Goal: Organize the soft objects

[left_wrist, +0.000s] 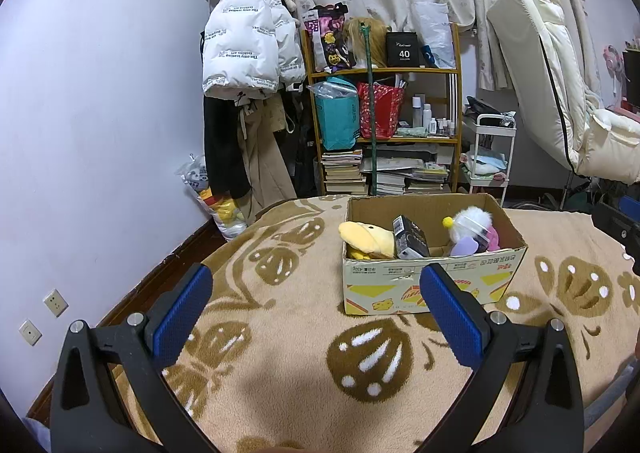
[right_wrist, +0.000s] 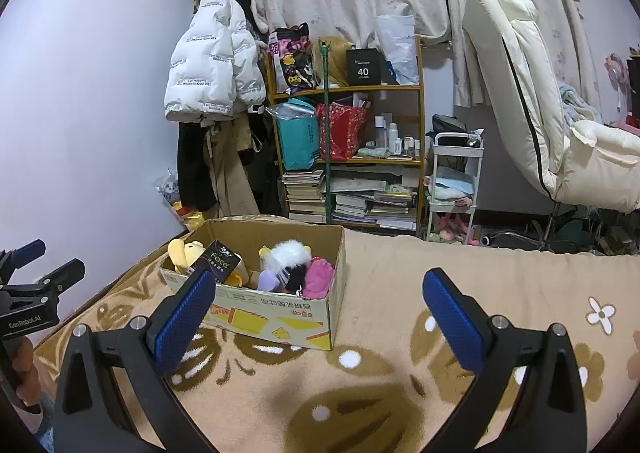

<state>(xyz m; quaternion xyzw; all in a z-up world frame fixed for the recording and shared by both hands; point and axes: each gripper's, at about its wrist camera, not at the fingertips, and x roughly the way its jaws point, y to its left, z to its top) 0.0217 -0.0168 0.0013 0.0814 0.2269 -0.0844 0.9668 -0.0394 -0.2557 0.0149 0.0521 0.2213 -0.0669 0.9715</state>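
Left gripper [left_wrist: 316, 281] jaws spread wide, nothing between the blue pads [left_wrist: 182, 317]; it hovers over the beige patterned blanket [left_wrist: 296, 337], short of the cardboard box [left_wrist: 436, 285]. Right gripper [right_wrist: 320, 285] likewise spread and empty, box ahead and to its left.

Box sits open on the blanket near the far edge of the bed. Inside: yellow plush [left_wrist: 366, 239] at the left end, black "Face" package [right_wrist: 220, 263] leaning next to it, white fluffy toy [right_wrist: 288, 253] in the middle, lilac item [right_wrist: 269, 280] in front of it, pink plush [right_wrist: 318, 279] at the right end. All soft items seen are in the box; blanket around it is bare.

Behind the bed: wooden shelf [right_wrist: 348, 91] with books and bags, white puffer jacket [right_wrist: 208, 69] hanging left of it.
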